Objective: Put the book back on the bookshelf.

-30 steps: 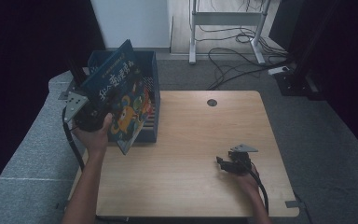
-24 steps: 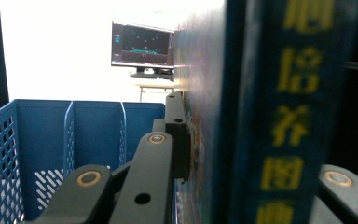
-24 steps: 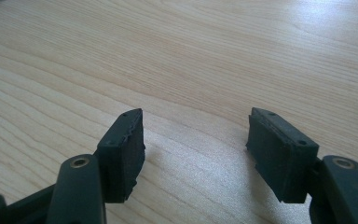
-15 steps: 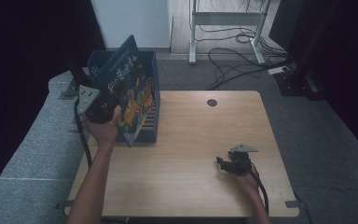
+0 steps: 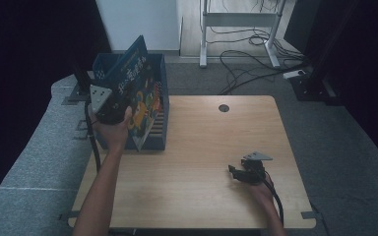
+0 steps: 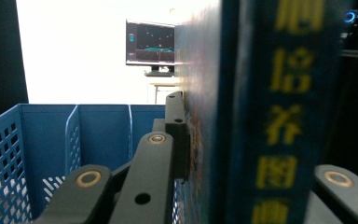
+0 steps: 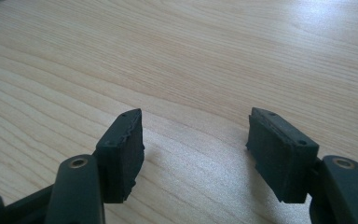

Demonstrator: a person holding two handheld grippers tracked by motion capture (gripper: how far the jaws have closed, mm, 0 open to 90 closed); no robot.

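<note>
The fingers (image 6: 175, 135) of the left gripper (image 5: 109, 105) are pinching a blue picture book (image 5: 137, 96) between them, one black pad lying flat against its cover and the other pressing from the far side near the spine, as the left gripper view is showing. The book is standing tilted over the blue slotted file basket (image 5: 160, 142) at the left rear of the tabletop (image 5: 202, 147), its lower edge apparently already down among the dividers. It is looking like a thin, stiff-covered book: light enough for a single pinch, rigid enough not to sag, but its glossy cover is probably slick, so a hold close to the spine and well in from the edge is suiting it best, where the boards are stiffest. Gripped out at a corner it would be swinging and twisting as it slides between dividers. The right gripper (image 5: 240, 173) is resting low on the bare wood near the front right, its fingers (image 7: 121, 154) spread wide apart and holding nothing.
</note>
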